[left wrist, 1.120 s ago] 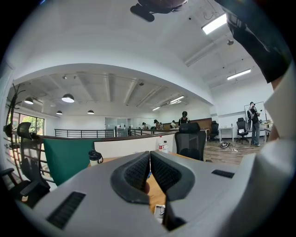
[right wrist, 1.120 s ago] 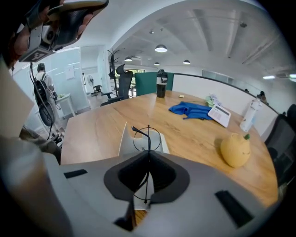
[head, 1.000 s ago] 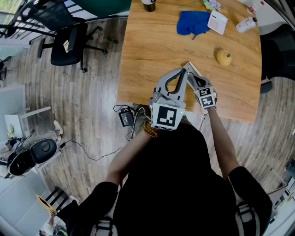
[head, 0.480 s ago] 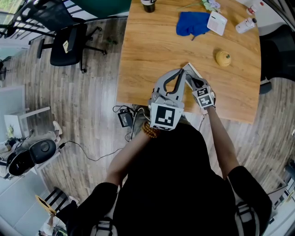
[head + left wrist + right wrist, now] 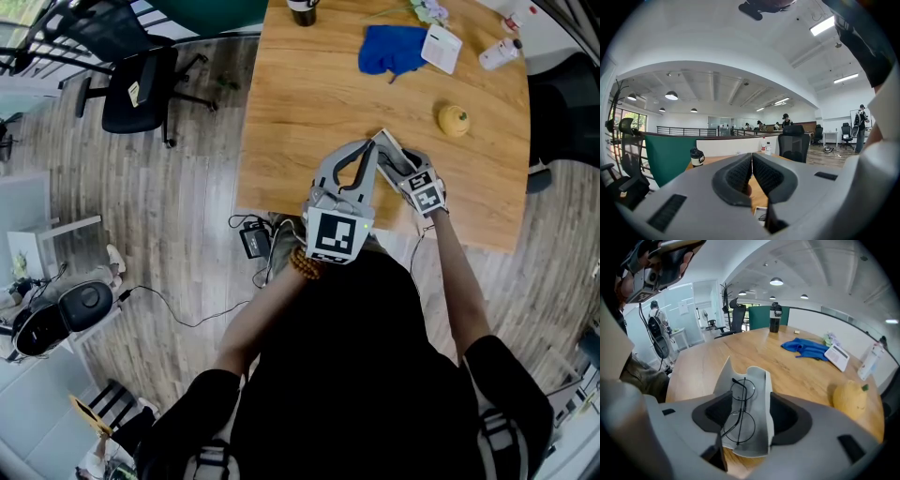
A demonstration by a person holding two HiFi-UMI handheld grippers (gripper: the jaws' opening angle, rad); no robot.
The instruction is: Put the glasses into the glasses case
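A pair of thin black round glasses [image 5: 739, 409] lies inside the open pale grey glasses case [image 5: 762, 380] on the wooden table [image 5: 300, 112] near its front edge. The case's flap stands up on the left. My right gripper [image 5: 747, 414] points down over the case. Its jaws are opening and stand wide on either side of the case and glasses, pads off the glasses. In the head view the right gripper [image 5: 401, 165] sits beside my left gripper [image 5: 367, 150]. The left gripper [image 5: 752, 161] points level over the table, jaws shut, with nothing seen between them.
Further back on the table are a blue cloth [image 5: 392, 47], a white booklet [image 5: 441, 45], a yellow fruit [image 5: 454, 118], a white bottle [image 5: 500, 52] and a black cup [image 5: 302, 9]. An office chair [image 5: 141, 84] stands on the floor at the left.
The right gripper's marker cube has shifted slightly to the right over the case. The left gripper has stayed where it was.
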